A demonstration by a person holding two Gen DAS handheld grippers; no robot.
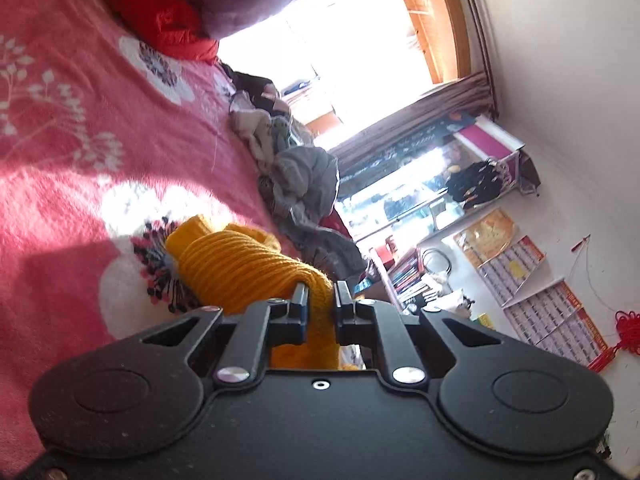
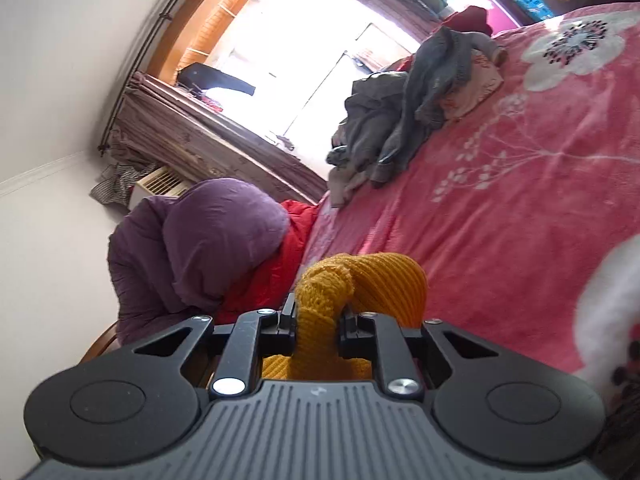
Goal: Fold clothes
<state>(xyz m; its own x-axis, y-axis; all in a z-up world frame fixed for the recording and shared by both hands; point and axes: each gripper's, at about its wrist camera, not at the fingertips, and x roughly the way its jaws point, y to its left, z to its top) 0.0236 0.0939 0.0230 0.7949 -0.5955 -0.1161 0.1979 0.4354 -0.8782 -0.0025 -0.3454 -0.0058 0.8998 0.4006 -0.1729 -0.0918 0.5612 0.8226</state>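
Observation:
A mustard-yellow ribbed knit garment (image 1: 236, 264) is bunched up over the pink flowered blanket (image 1: 80, 160). My left gripper (image 1: 321, 290) is shut on a fold of it, with the knit squeezed between the jaws. In the right wrist view the same yellow knit (image 2: 384, 280) is bunched in front of the camera, and my right gripper (image 2: 318, 312) is shut on a rolled part of it. Both views are strongly tilted. How much of the garment touches the bed is hidden.
A pile of grey and pale clothes (image 1: 296, 176) (image 2: 400, 120) lies on the blanket (image 2: 520, 200) near the window. A purple and red quilt bundle (image 2: 208, 248) (image 1: 200, 0) sits at the bed's end. Shelves with books (image 1: 412, 272) and wall calendars (image 1: 520, 264) stand beyond.

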